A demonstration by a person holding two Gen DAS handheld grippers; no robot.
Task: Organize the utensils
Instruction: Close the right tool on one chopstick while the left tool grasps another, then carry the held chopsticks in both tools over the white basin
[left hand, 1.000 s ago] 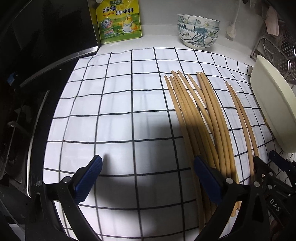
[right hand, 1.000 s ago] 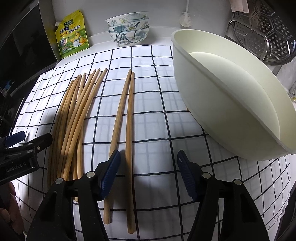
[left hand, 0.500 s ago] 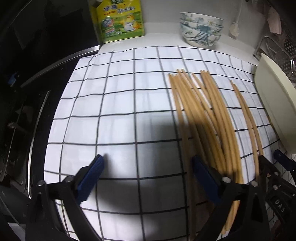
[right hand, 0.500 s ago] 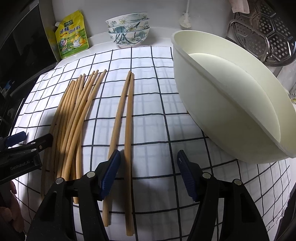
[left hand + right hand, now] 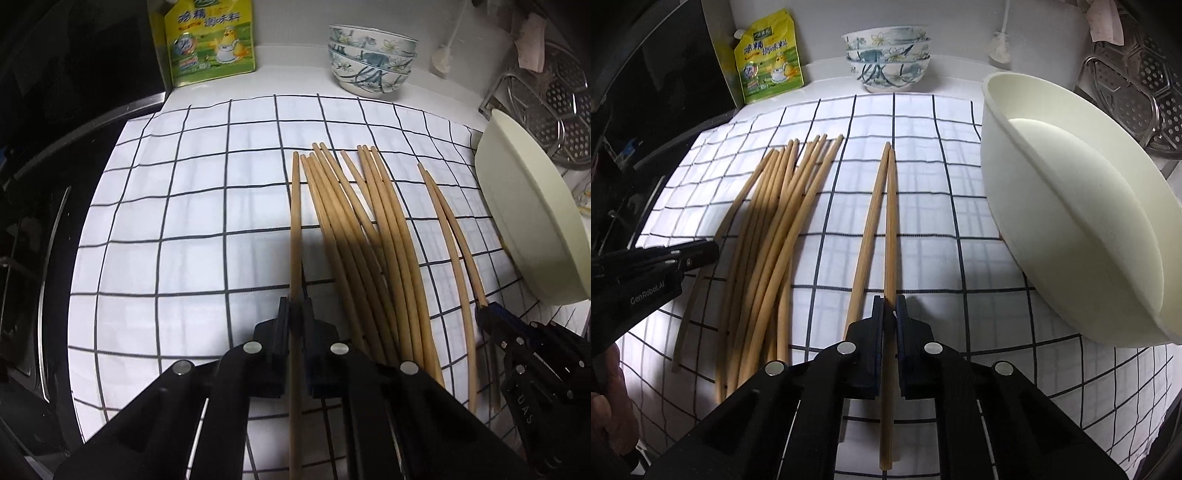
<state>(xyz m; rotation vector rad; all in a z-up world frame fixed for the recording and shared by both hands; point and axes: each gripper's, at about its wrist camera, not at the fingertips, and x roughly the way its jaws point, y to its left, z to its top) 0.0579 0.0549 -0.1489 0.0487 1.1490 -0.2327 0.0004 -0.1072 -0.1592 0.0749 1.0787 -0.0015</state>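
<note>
At the bottom centre of the left wrist view, the left gripper (image 5: 295, 314) has just snapped closed from wide open and now pinches a single bamboo chopstick (image 5: 294, 229), the leftmost of the pile. At the bottom centre of the right wrist view, the right gripper (image 5: 889, 310) has closed in the same moment on the right chopstick of a separate pair (image 5: 890, 221); its partner (image 5: 866, 236) lies touching it, just outside the fingers. Both grips suggest each hand is about to lift one stick for sorting. Mid-frame, the loose pile of chopsticks (image 5: 775, 229) fans across a white checked cloth (image 5: 923, 184). At right sits a cream basin (image 5: 1052, 229). Farthest back stand stacked floral bowls (image 5: 886, 62) and a yellow seasoning pouch (image 5: 768, 62).
</note>
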